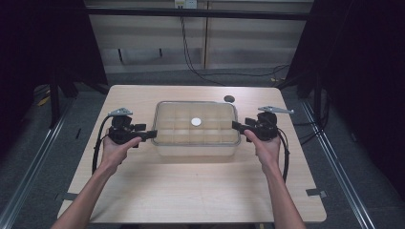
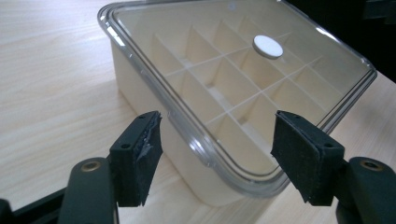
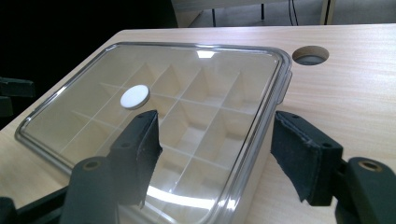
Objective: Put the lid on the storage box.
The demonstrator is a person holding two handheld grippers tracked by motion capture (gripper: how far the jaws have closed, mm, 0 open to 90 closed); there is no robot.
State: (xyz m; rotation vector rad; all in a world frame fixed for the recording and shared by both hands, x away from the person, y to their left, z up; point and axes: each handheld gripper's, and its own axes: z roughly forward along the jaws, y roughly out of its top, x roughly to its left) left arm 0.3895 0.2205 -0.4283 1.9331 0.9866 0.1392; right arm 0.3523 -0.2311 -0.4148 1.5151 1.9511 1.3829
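Compartment box (image 1: 196,143), one only: a cream tray split by thin dividers, under one clear lid (image 2: 154,51) with rounded corners. I count three rows of cells front to back; the count along the length I cannot fix under the glare. One white round disc (image 1: 196,122) sits on the lid near its middle. One dark round hole (image 1: 229,98) in the tabletop lies just beyond the box's far right corner.

Two grippers, one at each end of the box. Left gripper (image 1: 149,134) reaches in at the left short end, and my view along it has the box's near corner between the two black pads (image 2: 140,161), which stand wide apart and press on nothing. Right gripper (image 1: 237,126) comes in at the right short end; its pads (image 3: 303,156) are also spread, straddling the lid's edge without closing on it. Whether either pad brushes the rim I cannot tell.

Surface: pale wood-grain table (image 1: 191,191) with rounded corners, the box standing at its centre, slightly toward the far edge. Grey floor around it, a metal rail on each side, black curtains left and right, light panelled wall behind with a black cable (image 1: 191,57) hanging down and running across the floor.

Box lies flat, lid up, long axis running left to right across the table, parallel to my near edge.
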